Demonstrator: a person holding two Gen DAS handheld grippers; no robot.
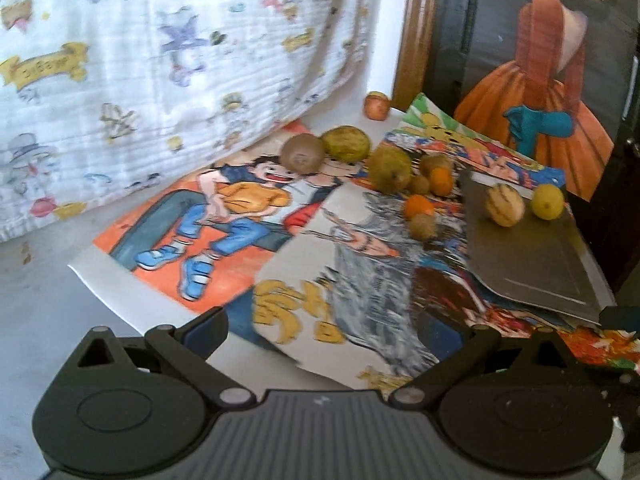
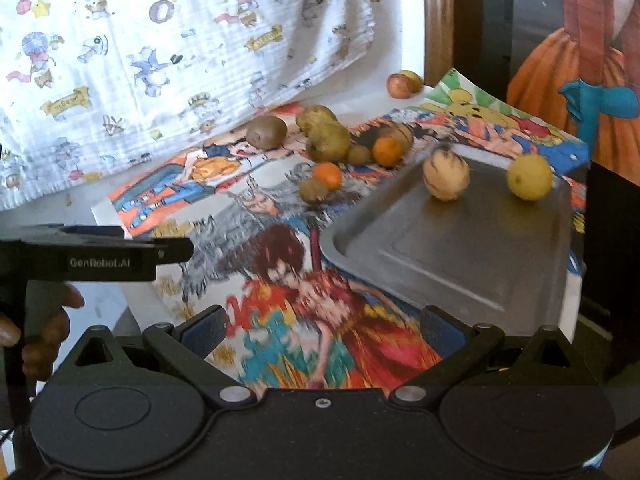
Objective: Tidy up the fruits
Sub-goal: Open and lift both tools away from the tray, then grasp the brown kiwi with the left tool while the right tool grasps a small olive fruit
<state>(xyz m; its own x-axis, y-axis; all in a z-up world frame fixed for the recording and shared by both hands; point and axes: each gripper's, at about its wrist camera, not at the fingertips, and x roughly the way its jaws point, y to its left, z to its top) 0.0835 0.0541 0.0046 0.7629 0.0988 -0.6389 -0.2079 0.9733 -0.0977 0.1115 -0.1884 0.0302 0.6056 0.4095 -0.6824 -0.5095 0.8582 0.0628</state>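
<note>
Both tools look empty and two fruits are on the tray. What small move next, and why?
Probably reach the open right tool toward the nearest orange, which lies off the tray beside a kiwi. Only the striped melon and lemon sit on the tray.

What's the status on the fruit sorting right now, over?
Left gripper open, empty; right gripper open, empty. Two fruits on grey tray: striped fruit, lemon. Fruit pile waiting on posters. Path clear.

Cartoon posters (image 2: 256, 216) overlap across pale floor (image 1: 36, 280). Printed white cloth (image 2: 160, 60) hangs along far edge. Painting of orange-gowned figure (image 1: 536, 80) stands at right, beside wooden frame (image 1: 412, 40).
</note>
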